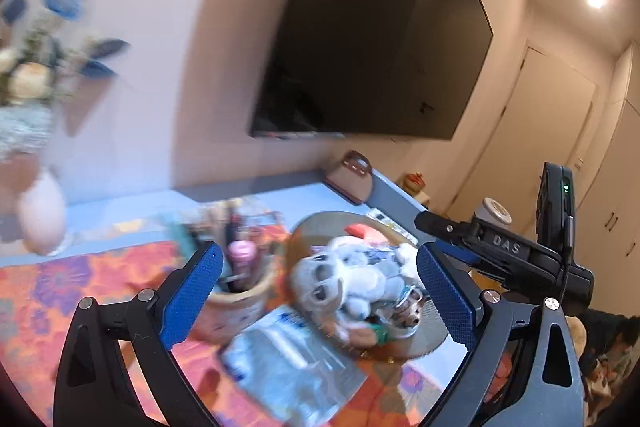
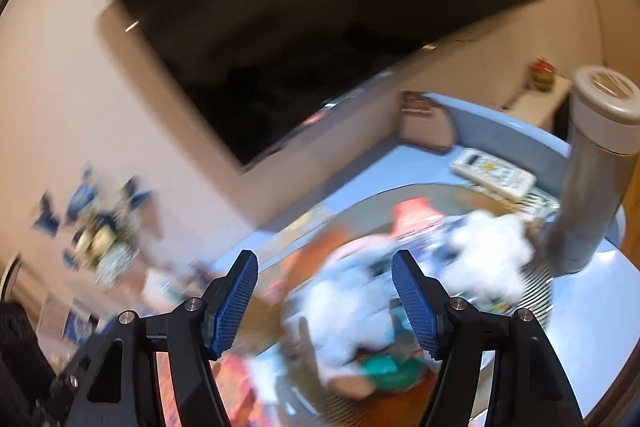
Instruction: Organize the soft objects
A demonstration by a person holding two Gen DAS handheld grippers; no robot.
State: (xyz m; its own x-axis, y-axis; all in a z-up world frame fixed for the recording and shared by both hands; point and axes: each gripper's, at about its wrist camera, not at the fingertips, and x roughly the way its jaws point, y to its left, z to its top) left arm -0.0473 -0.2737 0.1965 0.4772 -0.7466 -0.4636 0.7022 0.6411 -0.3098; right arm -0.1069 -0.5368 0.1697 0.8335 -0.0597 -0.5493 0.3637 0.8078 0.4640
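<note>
- Far left in my L view: vase of blue and cream flowers [image 1: 36,67], badly blurred, against the wall.
- Orange floral cloth [image 1: 80,283] covers the near part of the blue table [image 1: 280,199].
- My L gripper [image 1: 318,301] hangs over the table w/ jaws spread wide, nothing between the pads.
- Just behind its left pad: a wooden cup [image 1: 240,301] stuffed w/ pens.
- In front of the cup, a clear plastic packet [image 1: 288,359] lies flat on the cloth.
- Centre-right: pile of soft toys [image 1: 352,283], grey and white plush, heaped on a round woven mat [image 1: 424,341]. That's the task stuff, sitting btwn my L pads in view but not touched.
- Big dark TV [image 1: 380,39] on the wall above.
- R gripper [image 2: 324,301], seen from its own cam: jaws released too, empty, above the same toys [image 2: 352,311]; very blurred.
- Behind the pile: white remote [image 2: 494,173]; at right a tall grey tumbler [image 2: 592,171] w/ beige lid.
</note>
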